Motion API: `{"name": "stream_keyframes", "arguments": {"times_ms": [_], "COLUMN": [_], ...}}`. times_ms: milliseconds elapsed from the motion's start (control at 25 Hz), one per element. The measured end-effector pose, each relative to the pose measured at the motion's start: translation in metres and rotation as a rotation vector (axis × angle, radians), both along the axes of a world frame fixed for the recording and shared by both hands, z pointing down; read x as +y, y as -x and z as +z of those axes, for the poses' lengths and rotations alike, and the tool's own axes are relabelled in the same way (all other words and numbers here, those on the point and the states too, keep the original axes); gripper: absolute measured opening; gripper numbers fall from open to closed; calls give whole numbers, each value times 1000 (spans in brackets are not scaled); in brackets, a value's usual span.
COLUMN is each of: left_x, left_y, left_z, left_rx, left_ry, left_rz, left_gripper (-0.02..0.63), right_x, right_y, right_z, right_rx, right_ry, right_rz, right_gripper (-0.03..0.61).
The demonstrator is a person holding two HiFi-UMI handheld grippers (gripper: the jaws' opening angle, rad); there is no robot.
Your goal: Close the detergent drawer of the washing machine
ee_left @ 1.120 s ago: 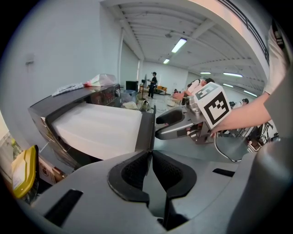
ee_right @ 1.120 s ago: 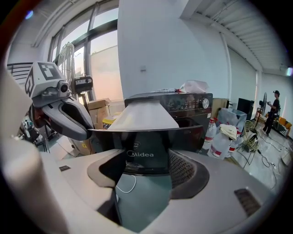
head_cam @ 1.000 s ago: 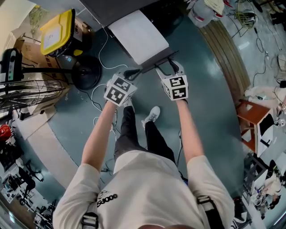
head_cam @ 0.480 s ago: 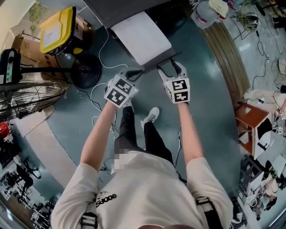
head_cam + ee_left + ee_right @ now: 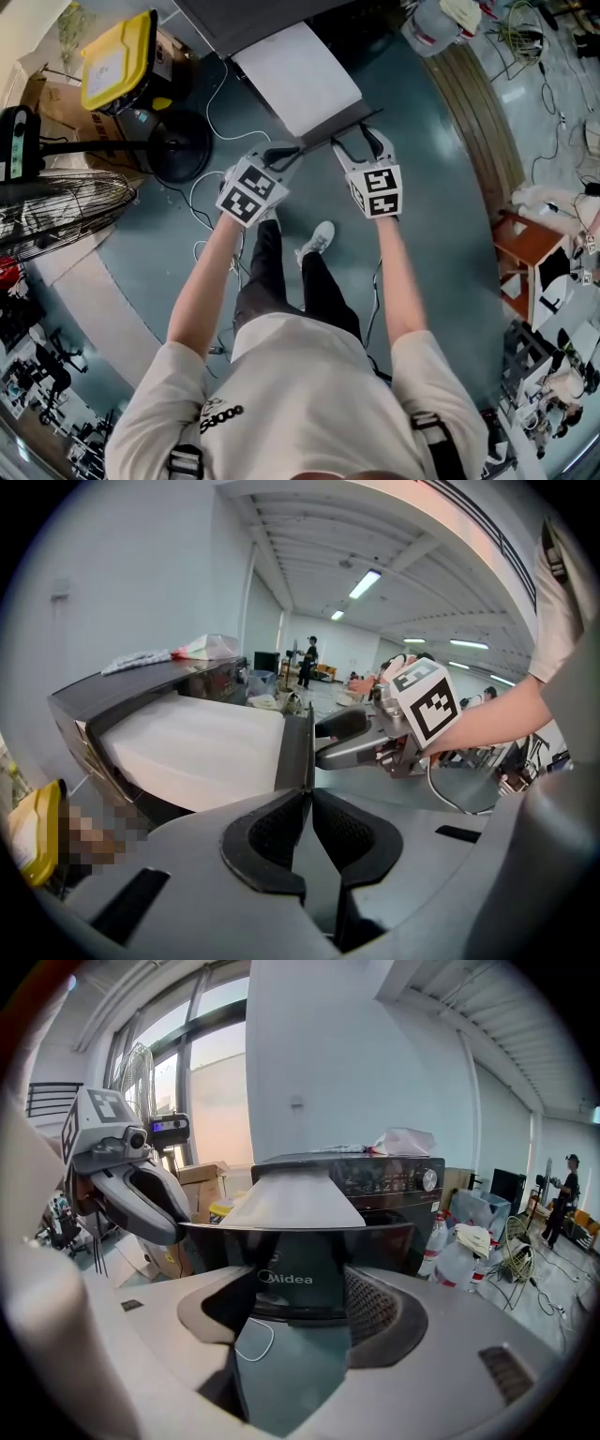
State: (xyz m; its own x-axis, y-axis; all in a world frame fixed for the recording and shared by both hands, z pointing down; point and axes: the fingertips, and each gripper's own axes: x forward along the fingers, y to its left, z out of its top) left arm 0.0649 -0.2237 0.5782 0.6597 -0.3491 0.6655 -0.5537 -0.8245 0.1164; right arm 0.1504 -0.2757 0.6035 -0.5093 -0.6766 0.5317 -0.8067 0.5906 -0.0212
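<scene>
The washing machine (image 5: 246, 17) is dark, at the top of the head view. Its detergent drawer (image 5: 295, 80) stands pulled out, white on top with a dark front panel (image 5: 295, 1251) marked Midea. My left gripper (image 5: 289, 155) is at the panel's left end. In the left gripper view its jaws (image 5: 309, 803) are shut on the panel's thin edge (image 5: 305, 747). My right gripper (image 5: 356, 141) is at the panel's right half. It is open (image 5: 291, 1312), with its pads set wide and the panel just ahead of them.
A yellow-lidded bin (image 5: 117, 66) and cardboard boxes stand left of the machine. A floor fan (image 5: 56, 202) with a round black base (image 5: 178, 150) is beside them. White cables (image 5: 208, 202) lie on the floor. A wooden stool (image 5: 534, 248) is at the right, and bottles (image 5: 450, 1251) stand by the machine.
Both grippers stay at the drawer's front panel, and the drawer stands out as far as before. Only the head view has drifted slightly.
</scene>
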Motion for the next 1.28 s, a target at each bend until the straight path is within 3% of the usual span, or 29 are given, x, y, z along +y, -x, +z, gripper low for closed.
{"name": "stream_keyframes", "arguments": {"times_ms": [160,320,560,720,1280], "left_x": [-2,-15,-38,-54,-67], "left_y": [3,12,35,46,52], "left_z": [-3,-12,-12,-13,-8], "left_rx": [-9,29,4,37,63], "left_ry": [-6,-4,-16,-10,-26], "left_rz": [-5,-86,-172,-239,-293], "left_gripper": [48,48,48,49,57], "right_x": [-2,-14,-36,-52,-64], "right_y": [3,10,33,44,51], "right_z": [-3,-13,-11,-13,-6], "right_rx": [0,-2,-3,-6,-16], "right_ry": [-2,-26,16,3,17], "right_rz": [4,16,18,16,14], "right_gripper": [261,261,261,261,261]}}
